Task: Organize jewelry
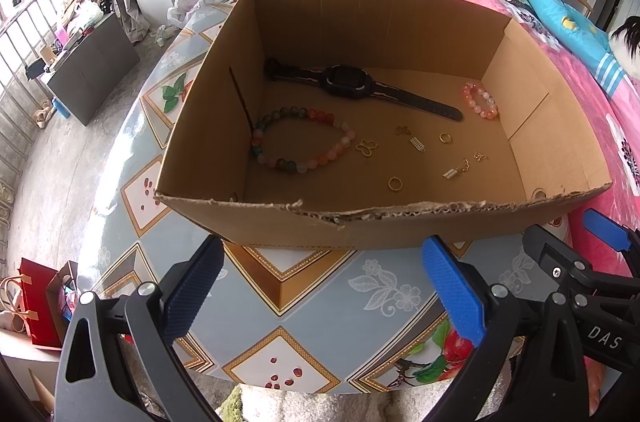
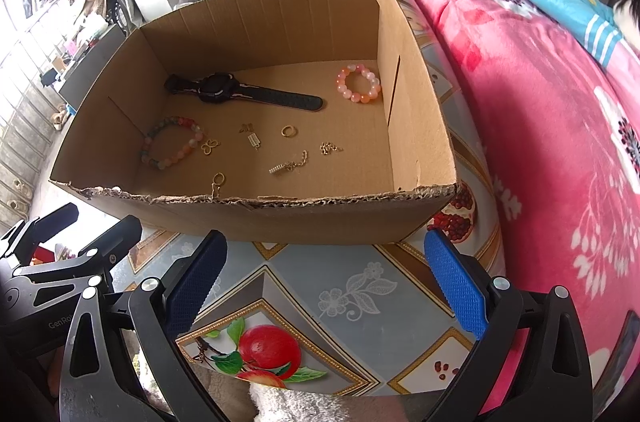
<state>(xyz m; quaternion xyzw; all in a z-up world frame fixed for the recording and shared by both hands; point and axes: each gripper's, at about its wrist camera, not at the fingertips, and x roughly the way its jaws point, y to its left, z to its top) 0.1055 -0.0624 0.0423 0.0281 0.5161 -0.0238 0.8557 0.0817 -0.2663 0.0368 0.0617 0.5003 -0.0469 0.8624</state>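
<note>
Both the left gripper and the right gripper hang with jaws spread wide and empty above the patterned tablecloth, just near of the open cardboard box. On the box floor lie a black watch at the far side, a multicoloured bead bracelet at left, a pink bead bracelet at far right, and small gold rings and charms scattered between them. A pink floral quilt lies right of the table.

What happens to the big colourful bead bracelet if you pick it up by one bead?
The big bead bracelet would probably droop into a long loop, since it looks like separate beads on a string. The round, glossy beads may slip between flat jaws. If pushed, it would likely slide and bend across the cardboard box floor.
</note>
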